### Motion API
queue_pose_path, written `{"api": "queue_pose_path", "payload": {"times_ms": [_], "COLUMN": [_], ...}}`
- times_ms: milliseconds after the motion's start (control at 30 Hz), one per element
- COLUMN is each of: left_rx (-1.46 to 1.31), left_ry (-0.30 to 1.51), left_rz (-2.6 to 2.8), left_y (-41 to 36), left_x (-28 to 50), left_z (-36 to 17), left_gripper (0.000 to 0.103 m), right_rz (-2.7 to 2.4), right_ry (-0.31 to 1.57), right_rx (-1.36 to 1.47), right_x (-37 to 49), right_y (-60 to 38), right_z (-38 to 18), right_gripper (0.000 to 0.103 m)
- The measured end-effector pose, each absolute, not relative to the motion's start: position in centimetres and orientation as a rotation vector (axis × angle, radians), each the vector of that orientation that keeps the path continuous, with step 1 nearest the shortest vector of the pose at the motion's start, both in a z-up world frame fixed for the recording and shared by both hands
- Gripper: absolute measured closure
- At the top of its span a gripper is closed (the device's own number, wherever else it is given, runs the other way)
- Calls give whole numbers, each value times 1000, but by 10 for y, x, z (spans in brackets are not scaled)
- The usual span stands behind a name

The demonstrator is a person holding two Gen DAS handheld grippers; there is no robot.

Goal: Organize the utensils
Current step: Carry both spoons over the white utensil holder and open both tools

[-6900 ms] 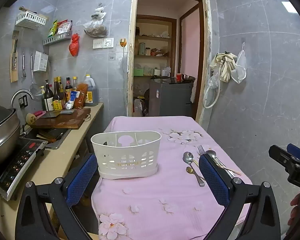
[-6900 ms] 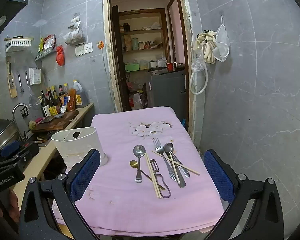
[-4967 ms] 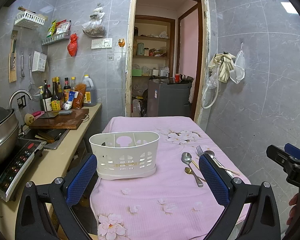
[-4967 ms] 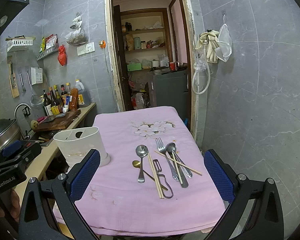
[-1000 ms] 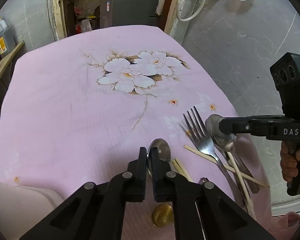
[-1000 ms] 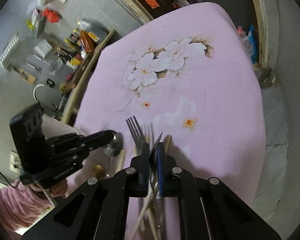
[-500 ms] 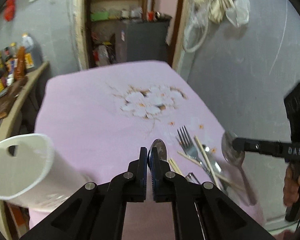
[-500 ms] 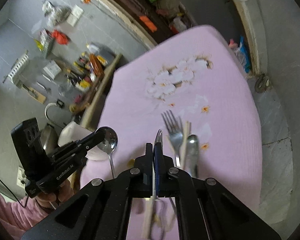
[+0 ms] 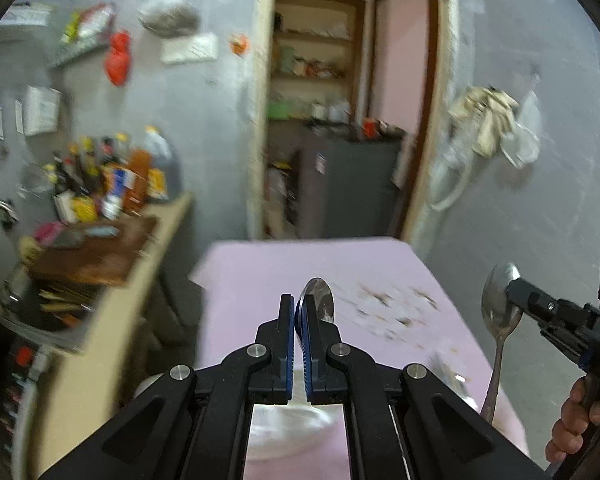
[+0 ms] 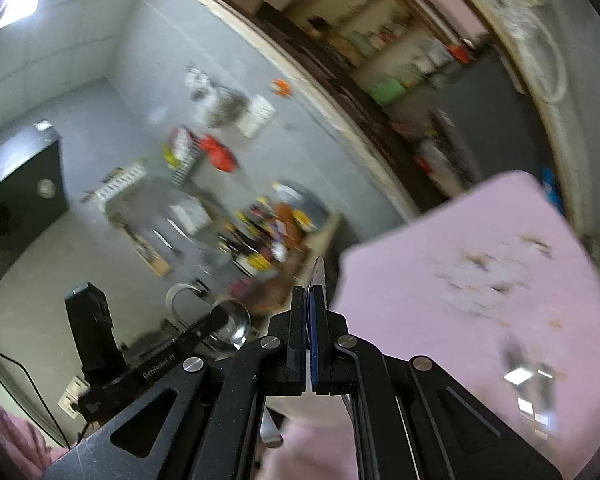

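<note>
My left gripper [image 9: 299, 312] is shut on a steel spoon [image 9: 320, 300], bowl up, held above the pink table. The white utensil caddy [image 9: 292, 420] shows below and behind its fingers. My right gripper [image 10: 310, 308] is shut on a second steel spoon [image 10: 318, 272], seen edge-on. In the left wrist view the right gripper [image 9: 516, 284] holds that spoon [image 9: 500, 312] upright at the right, handle hanging down. In the right wrist view the left gripper [image 10: 220, 316] with its spoon [image 10: 234, 324] is at the lower left. Remaining cutlery [image 10: 532, 384] lies blurred on the cloth.
The pink flowered tablecloth [image 9: 260, 272] covers the table. A kitchen counter [image 9: 112, 304] with a cutting board, bottles [image 9: 112, 180] and a sink runs along the left. An open doorway [image 9: 332, 120] is behind the table. Both views are motion-blurred.
Both grippers have lifted their spoons off the table and tilted up. The left has swung toward the caddy, which now lies under its fingers.
</note>
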State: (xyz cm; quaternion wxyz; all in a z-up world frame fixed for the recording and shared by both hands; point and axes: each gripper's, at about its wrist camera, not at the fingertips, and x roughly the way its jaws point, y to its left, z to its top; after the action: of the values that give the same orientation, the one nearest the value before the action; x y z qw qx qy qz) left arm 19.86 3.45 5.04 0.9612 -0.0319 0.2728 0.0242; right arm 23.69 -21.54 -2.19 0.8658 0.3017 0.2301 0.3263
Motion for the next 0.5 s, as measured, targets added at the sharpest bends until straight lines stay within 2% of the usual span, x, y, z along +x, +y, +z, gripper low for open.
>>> {"api": "queue_pose_path", "payload": {"times_ms": [267, 500], "left_rx": [-9, 26], "left_ry": [460, 458], "left_rz": [242, 352], "left_y": [113, 141], "left_x": [195, 204], "left_z": [74, 53], "left_gripper": [99, 99], "right_rz": [785, 773], "right_ry": [344, 409], "right_rx": [610, 582], "right_x": [257, 280], "right_y": [-132, -99], "right_z": [7, -27], "right_gripper": [101, 101]}}
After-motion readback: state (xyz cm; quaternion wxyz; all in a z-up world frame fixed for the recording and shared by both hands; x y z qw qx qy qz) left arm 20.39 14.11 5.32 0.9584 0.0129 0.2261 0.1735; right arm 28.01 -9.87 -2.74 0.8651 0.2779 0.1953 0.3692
